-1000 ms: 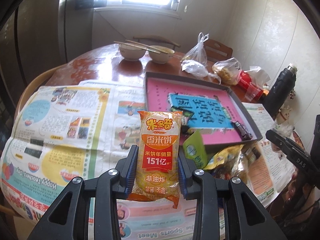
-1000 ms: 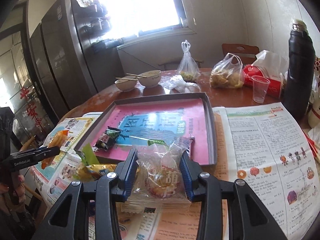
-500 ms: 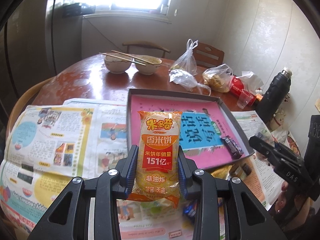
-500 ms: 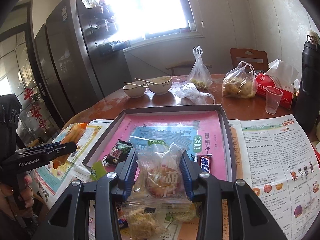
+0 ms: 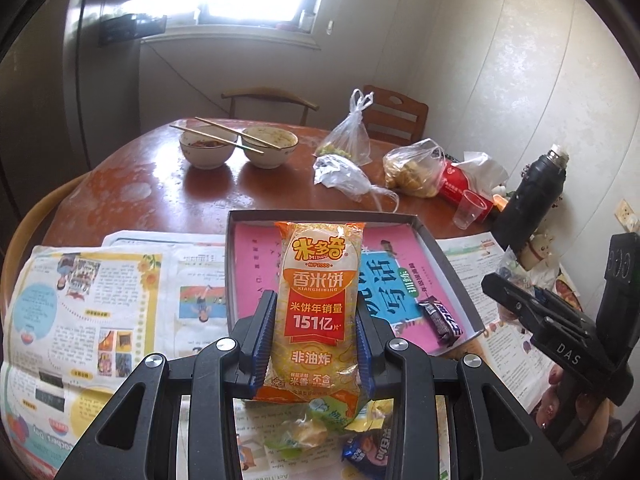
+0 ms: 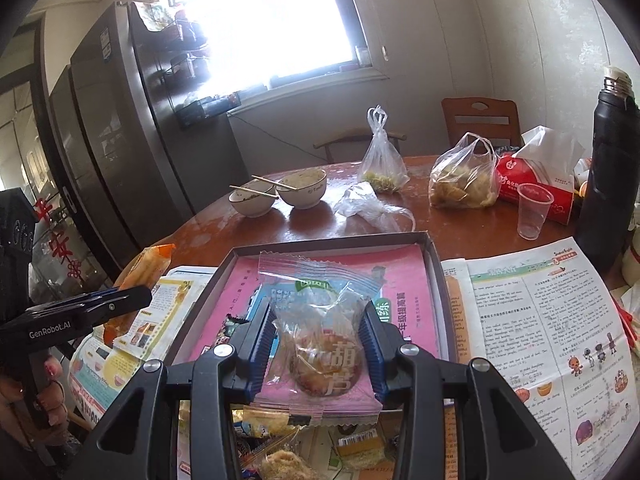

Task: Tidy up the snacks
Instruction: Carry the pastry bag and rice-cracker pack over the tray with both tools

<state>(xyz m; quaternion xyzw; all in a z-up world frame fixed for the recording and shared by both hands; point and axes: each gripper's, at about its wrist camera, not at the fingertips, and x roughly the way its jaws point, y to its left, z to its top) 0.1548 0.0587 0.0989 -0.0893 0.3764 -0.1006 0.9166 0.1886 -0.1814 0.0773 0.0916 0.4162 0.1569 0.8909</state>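
My left gripper (image 5: 316,312) is shut on an orange-and-yellow rice cracker pack (image 5: 316,300), held upright above the near-left edge of the grey tray (image 5: 452,268). My right gripper (image 6: 320,324) is shut on a clear wrapped snack (image 6: 324,344), held above the near edge of the tray (image 6: 434,292). The tray has a pink and blue liner. A dark chocolate bar (image 5: 440,316) lies in the tray. Loose snacks (image 5: 332,428) lie on the newspaper in front of the tray, also in the right wrist view (image 6: 288,460). Each gripper shows in the other's view, the right one (image 5: 540,332) and the left one (image 6: 92,308).
Newspapers (image 5: 92,304) cover the near table. Two bowls with chopsticks (image 5: 236,146), plastic bags (image 5: 412,172), a red tissue pack (image 6: 532,188), a clear cup (image 6: 532,210) and a black flask (image 6: 608,176) stand behind the tray. Chairs stand at the far side.
Both grippers have risen and moved forward over the tray's near edge with their snacks held. The chocolate bar has come into view in the tray.
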